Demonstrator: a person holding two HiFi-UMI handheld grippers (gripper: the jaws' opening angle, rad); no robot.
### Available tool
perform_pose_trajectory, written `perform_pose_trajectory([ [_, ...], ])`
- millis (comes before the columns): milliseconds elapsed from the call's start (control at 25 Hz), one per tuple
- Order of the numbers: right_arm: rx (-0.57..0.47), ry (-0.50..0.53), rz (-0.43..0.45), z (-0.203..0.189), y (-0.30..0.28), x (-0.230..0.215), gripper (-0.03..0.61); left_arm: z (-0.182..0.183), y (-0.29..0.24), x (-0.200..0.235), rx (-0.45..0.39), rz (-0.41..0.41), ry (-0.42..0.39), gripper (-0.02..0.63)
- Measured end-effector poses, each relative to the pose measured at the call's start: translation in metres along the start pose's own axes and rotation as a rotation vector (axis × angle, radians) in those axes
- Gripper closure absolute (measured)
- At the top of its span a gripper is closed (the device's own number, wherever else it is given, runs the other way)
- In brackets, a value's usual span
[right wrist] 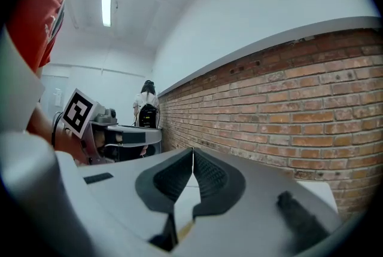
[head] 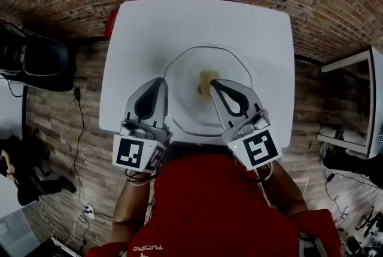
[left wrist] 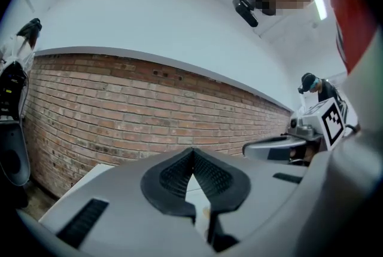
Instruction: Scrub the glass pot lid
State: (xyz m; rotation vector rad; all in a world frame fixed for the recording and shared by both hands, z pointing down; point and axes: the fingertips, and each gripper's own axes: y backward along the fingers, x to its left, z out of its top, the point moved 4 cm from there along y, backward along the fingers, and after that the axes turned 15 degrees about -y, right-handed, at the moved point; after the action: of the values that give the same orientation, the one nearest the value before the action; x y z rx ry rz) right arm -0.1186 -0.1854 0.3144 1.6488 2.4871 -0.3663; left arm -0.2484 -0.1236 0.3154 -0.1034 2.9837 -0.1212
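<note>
First, the closed, empty left gripper (head: 160,80) and right gripper (head: 216,83) should be opened and the glass lid (head: 184,69) steadied at the table's (head: 143,28) near edge.

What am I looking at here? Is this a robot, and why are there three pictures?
It is not a robot. A person in a red shirt holds a two-jawed tool in each hand. The head view comes from a camera on the person's head, looking down. The two gripper views come from cameras riding on the tools, looking along their jaws toward a brick wall. On the white table lies a glass pot lid with a small yellowish thing at its middle; I cannot tell what it is. The left hand-held gripper and the right hand-held gripper reach toward the lid, jaws together, holding nothing.
</note>
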Motion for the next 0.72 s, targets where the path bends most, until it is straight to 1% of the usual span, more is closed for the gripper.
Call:
perform_pose_trajectory([
  [160, 0.049, -0.001, -0.085, -0.012, -0.011, -0.002, 0.549, -0.010, -0.014, 0.000, 0.021, -0.090, -0.002, 0.597],
  [280, 0.131, -0.022, -0.172, -0.027, -0.019, -0.008, 0.548, -0.023, -0.022, 0.003, 0.054, -0.149, -0.010, 0.597],
  [400, 0.228, -0.063, -0.238, -0.047, -0.027, -0.014, 0.546, -0.043, -0.029, 0.008, 0.143, -0.185, -0.006, 0.597],
  [520, 0.295, -0.110, -0.293, -0.069, -0.029, -0.023, 0.545, -0.063, -0.035, 0.012, 0.226, -0.212, 0.014, 0.595],
  [560, 0.316, -0.127, -0.313, -0.076, -0.028, -0.026, 0.536, -0.069, -0.037, 0.013, 0.244, -0.224, 0.022, 0.594],
  [640, 0.360, -0.160, -0.350, -0.089, -0.029, -0.032, 0.449, -0.080, -0.039, 0.016, 0.276, -0.241, 0.037, 0.592],
  [680, 0.382, -0.174, -0.367, -0.095, -0.029, -0.035, 0.442, -0.085, -0.039, 0.018, 0.291, -0.252, 0.045, 0.585],
  [720, 0.403, -0.184, -0.383, -0.101, -0.030, -0.038, 0.435, -0.090, -0.040, 0.020, 0.309, -0.268, 0.055, 0.530],
])
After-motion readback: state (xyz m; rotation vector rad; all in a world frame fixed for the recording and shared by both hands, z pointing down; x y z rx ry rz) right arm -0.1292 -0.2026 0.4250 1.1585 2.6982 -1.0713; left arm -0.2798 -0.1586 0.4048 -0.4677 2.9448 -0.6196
